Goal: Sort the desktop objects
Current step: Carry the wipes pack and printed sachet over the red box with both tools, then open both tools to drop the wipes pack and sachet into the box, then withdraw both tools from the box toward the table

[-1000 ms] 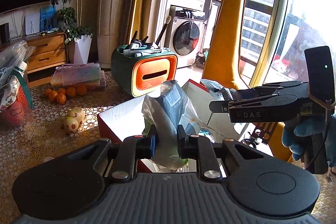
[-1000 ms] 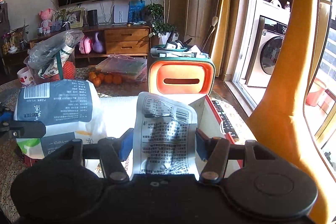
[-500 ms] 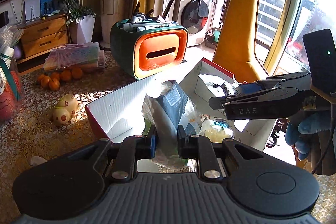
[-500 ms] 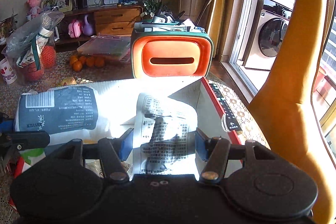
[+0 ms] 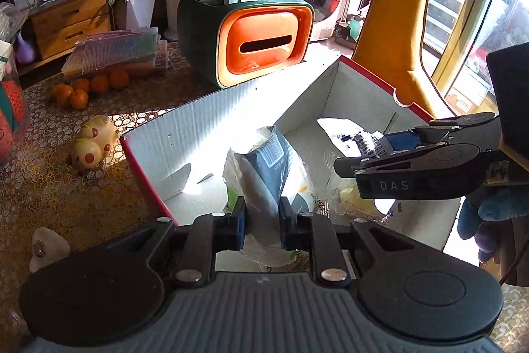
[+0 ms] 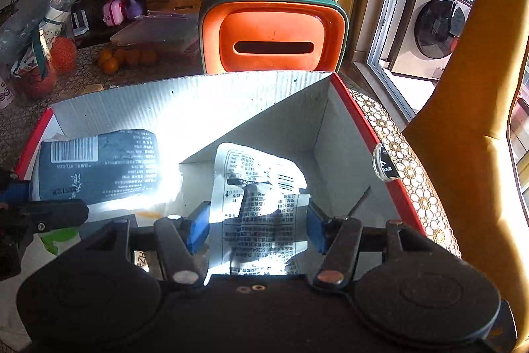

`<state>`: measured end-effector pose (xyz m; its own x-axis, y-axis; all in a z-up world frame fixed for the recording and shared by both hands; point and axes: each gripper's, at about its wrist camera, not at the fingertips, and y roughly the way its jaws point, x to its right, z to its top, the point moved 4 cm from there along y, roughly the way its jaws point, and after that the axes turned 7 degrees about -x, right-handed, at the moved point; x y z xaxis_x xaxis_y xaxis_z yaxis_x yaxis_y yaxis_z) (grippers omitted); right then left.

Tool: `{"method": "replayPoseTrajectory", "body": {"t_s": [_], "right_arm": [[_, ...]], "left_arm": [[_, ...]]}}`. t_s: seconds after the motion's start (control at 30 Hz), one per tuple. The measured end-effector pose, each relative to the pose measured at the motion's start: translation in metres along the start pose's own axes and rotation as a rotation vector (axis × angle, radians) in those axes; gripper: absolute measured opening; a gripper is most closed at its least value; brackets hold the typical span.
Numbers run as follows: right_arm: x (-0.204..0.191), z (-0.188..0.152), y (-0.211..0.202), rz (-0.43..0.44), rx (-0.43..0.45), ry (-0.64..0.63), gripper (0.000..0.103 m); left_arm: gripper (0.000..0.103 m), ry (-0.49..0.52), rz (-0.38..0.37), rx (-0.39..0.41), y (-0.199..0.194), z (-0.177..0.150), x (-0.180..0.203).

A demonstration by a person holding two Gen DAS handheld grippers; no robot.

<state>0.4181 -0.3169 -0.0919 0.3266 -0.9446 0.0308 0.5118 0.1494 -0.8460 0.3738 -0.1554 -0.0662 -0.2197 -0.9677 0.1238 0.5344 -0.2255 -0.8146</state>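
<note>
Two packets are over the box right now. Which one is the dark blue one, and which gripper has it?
The dark blue packet with the barcode label, pinched in the left gripper. The right gripper holds the white printed packet.

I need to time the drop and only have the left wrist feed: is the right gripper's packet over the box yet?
Observer: Yes. The right gripper holds the white printed packet above the box, inside its red rim.
Operator: What lies past the box's far wall?
Observer: The orange-fronted organizer, directly behind it.
Operator: And my dark blue bag?
Observer: Its barcode side hangs over the box's left part, held by the left gripper.
</note>
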Motion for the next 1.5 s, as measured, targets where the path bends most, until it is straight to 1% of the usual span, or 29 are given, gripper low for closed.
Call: {"method": "replayPoseTrajectory", "body": {"t_s": [0.1, 0.3, 0.4, 0.47, 0.53, 0.57, 0.6, 0.63, 0.73, 0.77, 0.87, 1.03, 1.17, 1.5], "right_arm": [[0.0, -0.004, 0.004, 0.0, -0.019, -0.003, 0.059], [0.0, -0.007, 0.006, 0.008, -0.028, -0.002, 0.059], [0.001, -0.007, 0.005, 0.006, -0.03, 0.001, 0.06], [0.001, -0.007, 0.005, 0.005, -0.03, 0.0, 0.062], [0.0, -0.008, 0.004, -0.001, -0.025, -0.001, 0.065], [0.0, -0.008, 0.003, -0.001, -0.023, 0.001, 0.065], [0.001, -0.007, 0.002, -0.001, -0.022, 0.002, 0.065], [0.001, -0.008, 0.001, -0.001, -0.02, 0.003, 0.065], [0.001, -0.008, -0.003, 0.0, -0.014, 0.01, 0.065], [0.001, -0.008, -0.004, 0.003, -0.012, 0.013, 0.065], [0.002, -0.009, -0.01, 0.006, -0.004, 0.017, 0.065], [0.003, -0.011, -0.024, 0.013, 0.013, 0.023, 0.066], [0.001, -0.013, -0.039, 0.023, 0.033, 0.027, 0.068], [-0.019, -0.023, -0.084, 0.046, 0.092, 0.011, 0.07]], "left_arm": [[0.018, -0.007, -0.001, -0.009, 0.003, 0.0, -0.002], [0.018, -0.001, -0.004, -0.013, 0.005, 0.002, -0.003], [0.019, 0.0, 0.006, -0.013, 0.006, 0.001, -0.003], [0.023, 0.005, 0.022, -0.013, 0.005, 0.002, -0.002], [0.03, 0.017, 0.047, -0.006, 0.003, 0.001, -0.001], [0.032, 0.017, 0.047, -0.002, 0.002, 0.0, -0.001], [0.041, 0.016, 0.041, 0.003, 0.001, 0.0, -0.002], [0.047, 0.011, 0.02, 0.01, -0.002, 0.0, -0.001], [0.057, 0.01, 0.004, 0.026, -0.008, -0.001, 0.002], [0.058, 0.018, 0.005, 0.034, -0.011, -0.002, 0.003], [0.058, 0.031, 0.0, 0.047, -0.017, -0.004, 0.007], [0.058, 0.006, -0.025, 0.072, -0.033, -0.009, 0.005], [0.058, 0.0, -0.028, 0.096, -0.049, -0.015, 0.003], [0.058, 0.015, -0.033, 0.16, -0.094, -0.034, 0.001]]}}
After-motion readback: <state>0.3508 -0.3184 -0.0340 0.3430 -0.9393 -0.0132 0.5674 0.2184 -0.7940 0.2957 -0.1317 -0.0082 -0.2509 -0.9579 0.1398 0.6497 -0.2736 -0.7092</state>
